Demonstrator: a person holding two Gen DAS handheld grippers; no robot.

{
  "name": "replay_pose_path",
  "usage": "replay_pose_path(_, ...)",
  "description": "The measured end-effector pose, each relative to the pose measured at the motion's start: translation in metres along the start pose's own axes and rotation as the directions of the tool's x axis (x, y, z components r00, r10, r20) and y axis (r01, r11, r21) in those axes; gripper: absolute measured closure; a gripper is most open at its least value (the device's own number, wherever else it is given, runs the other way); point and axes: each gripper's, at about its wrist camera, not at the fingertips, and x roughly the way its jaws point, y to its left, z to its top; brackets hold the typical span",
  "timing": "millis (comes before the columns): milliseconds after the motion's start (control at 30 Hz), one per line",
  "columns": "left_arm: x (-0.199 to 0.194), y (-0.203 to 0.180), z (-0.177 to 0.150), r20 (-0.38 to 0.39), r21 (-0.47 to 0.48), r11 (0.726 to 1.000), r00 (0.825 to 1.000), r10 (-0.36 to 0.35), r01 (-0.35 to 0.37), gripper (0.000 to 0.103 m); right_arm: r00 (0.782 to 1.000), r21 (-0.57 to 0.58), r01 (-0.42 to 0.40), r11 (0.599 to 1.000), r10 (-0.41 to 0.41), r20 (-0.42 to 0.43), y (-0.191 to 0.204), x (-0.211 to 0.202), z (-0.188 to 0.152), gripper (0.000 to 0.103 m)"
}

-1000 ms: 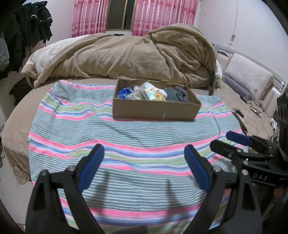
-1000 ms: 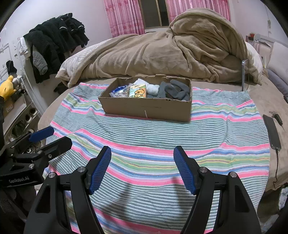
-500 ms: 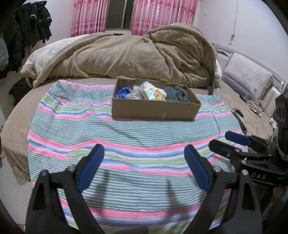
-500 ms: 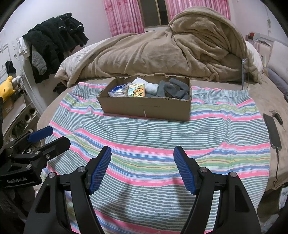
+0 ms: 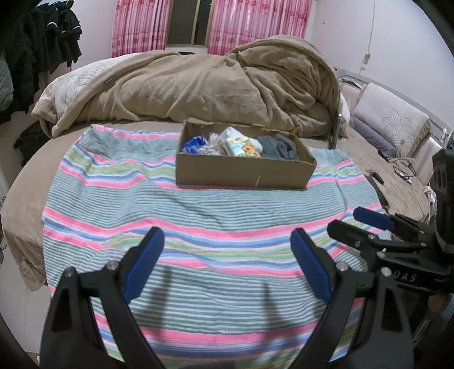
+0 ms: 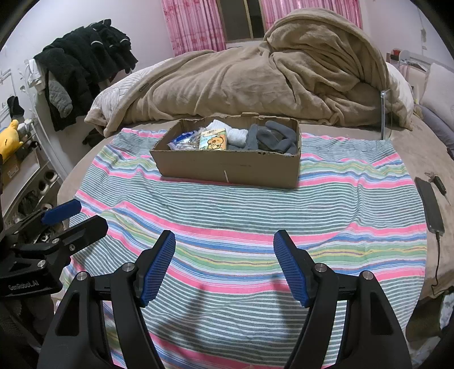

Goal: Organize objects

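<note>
A cardboard box point(image 5: 244, 170) sits on a striped cloth point(image 5: 198, 215), straight ahead of both grippers and well apart from them. Inside it, seen from the right gripper's camera, lie grey socks point(image 6: 272, 139) at the right end, a white rolled cloth point(image 6: 234, 133) beside them toward the middle, a small packet with a cartoon animal point(image 6: 213, 139) leaning in front of the white cloth, and a clear wrapper with blue print point(image 6: 183, 140) at the left end. The same items show in the left gripper's camera: the grey socks point(image 5: 279, 146) and the packet point(image 5: 242, 146), which lies tilted.

The left gripper point(image 5: 227, 255) hangs over the near part of the striped cloth with its blue-padded fingers spread wide and nothing between them. The right gripper point(image 6: 224, 261) hangs over the cloth too, likewise spread wide and empty. Each shows in the other's camera: the right gripper point(image 5: 366, 224) lies just to the right of the left one, and the left gripper point(image 6: 73, 218) just to the left of the right one.

Beyond the box, a heaped tan blanket point(image 5: 198, 85) covers the far side of the bed point(image 6: 411, 159). Pink curtains point(image 5: 255, 25) hang behind it. To the right of the right gripper a phone point(image 6: 431, 204) lies on the bed past the cloth's edge with a cable at its near end. Far to the left, dark clothes point(image 6: 85, 65) hang by the wall, with a yellow plush toy point(image 6: 10, 139) below them.
</note>
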Motion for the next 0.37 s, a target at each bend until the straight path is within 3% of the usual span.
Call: replay_pose_path(367, 0.0021, -0.0022, -0.0024, 0.008, 0.020, 1.000, 1.000, -0.006, 0.006, 0.011, 1.000, -0.004, 0.006, 1.000, -0.006, 0.000, -0.0029, 0.0007, 0.0016, 0.028)
